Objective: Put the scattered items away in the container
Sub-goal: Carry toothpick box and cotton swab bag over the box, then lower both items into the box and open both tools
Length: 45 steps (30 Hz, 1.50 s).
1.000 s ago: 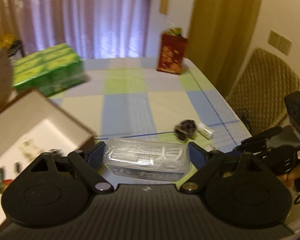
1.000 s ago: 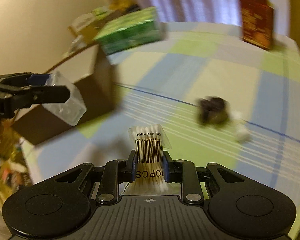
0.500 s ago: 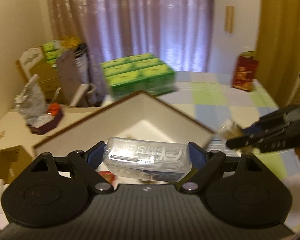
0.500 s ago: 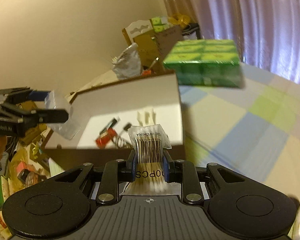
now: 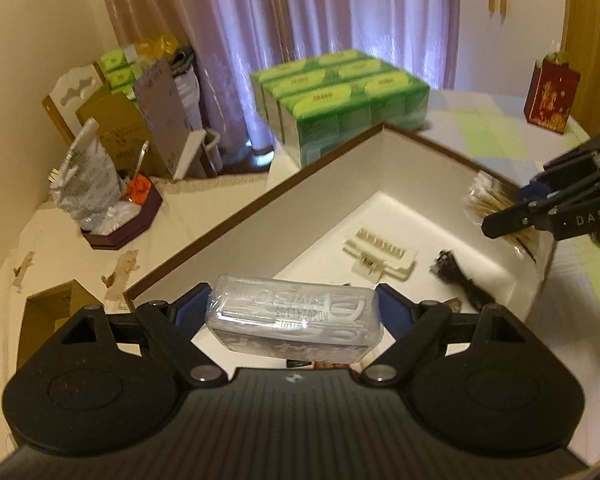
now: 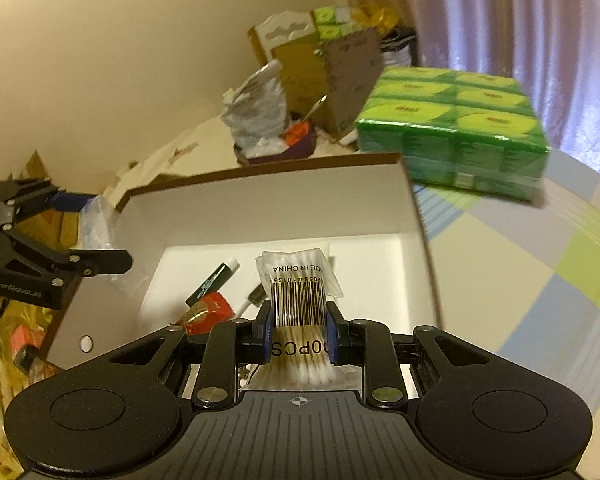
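Left gripper [image 5: 294,314] clamped on clear plastic case [image 5: 294,322], held over near rim of open cardboard box [image 5: 260,216]. Right gripper [image 6: 298,332] pinched on cotton swab packet [image 6: 300,284], held above box interior. Risk judged: case released too near rim could tip outside; soft packet could catch on pads [image 6: 265,332]; grippers converging over box could be knocked together.

Clear plastic case [image 5: 294,322], cotton-swab pack [image 6: 299,292] held above open white box [image 6: 260,204].
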Available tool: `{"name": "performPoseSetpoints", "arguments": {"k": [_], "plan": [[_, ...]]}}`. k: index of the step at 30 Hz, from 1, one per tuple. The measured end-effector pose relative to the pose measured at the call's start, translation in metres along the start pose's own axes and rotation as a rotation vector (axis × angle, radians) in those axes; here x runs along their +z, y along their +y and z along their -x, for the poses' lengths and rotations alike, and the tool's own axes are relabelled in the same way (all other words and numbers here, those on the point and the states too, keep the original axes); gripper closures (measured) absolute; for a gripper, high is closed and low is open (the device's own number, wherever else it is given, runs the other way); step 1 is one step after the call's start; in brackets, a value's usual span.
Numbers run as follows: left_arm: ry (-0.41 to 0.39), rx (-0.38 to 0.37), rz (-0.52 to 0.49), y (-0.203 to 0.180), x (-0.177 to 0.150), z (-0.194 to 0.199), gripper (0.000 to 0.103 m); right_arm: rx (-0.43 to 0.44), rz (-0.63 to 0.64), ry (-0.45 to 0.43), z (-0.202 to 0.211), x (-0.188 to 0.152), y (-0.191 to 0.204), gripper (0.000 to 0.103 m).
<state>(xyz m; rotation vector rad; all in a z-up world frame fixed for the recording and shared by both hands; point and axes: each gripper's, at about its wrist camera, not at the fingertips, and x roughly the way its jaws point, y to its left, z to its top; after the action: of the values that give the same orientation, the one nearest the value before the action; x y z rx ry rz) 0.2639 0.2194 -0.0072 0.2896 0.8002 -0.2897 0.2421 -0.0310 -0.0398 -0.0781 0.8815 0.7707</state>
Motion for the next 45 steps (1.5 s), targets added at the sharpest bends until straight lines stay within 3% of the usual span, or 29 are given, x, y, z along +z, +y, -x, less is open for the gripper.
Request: {"name": "performPoseSetpoints", "arguments": {"k": [18, 35, 36, 37, 39, 41, 45], "plan": [[0.150, -0.038, -0.083, 0.036, -0.012, -0.078, 0.018, -0.019, 0.072, 0.157, -0.083, 0.016, 0.010, 0.075], [0.141, -0.059, -0.030, 0.042, -0.006, -0.075, 0.017, -0.001, 0.135, 0.189, -0.109, 0.019, 0.028, 0.075], [0.145, -0.057, -0.023, 0.042, -0.006, -0.075, 0.016, 0.000, 0.144, 0.195, -0.110, 0.019, 0.029, 0.070], [0.150, -0.055, -0.015, 0.042, -0.006, -0.074, 0.015, 0.005, 0.151, 0.203, -0.110, 0.019, 0.030, 0.037], [0.153, -0.054, 0.002, 0.041, -0.005, -0.073, 0.015, -0.020, 0.167, 0.170, -0.106, 0.016, 0.034, 0.001], [0.160, -0.055, 0.014, 0.040, -0.005, -0.072, 0.014, -0.020, 0.194, 0.130, -0.099, 0.015, 0.037, 0.001], [0.191, -0.044, 0.047, 0.038, -0.005, -0.074, 0.013, -0.030, 0.180, 0.155, -0.095, 0.017, 0.036, 0.001]]}}
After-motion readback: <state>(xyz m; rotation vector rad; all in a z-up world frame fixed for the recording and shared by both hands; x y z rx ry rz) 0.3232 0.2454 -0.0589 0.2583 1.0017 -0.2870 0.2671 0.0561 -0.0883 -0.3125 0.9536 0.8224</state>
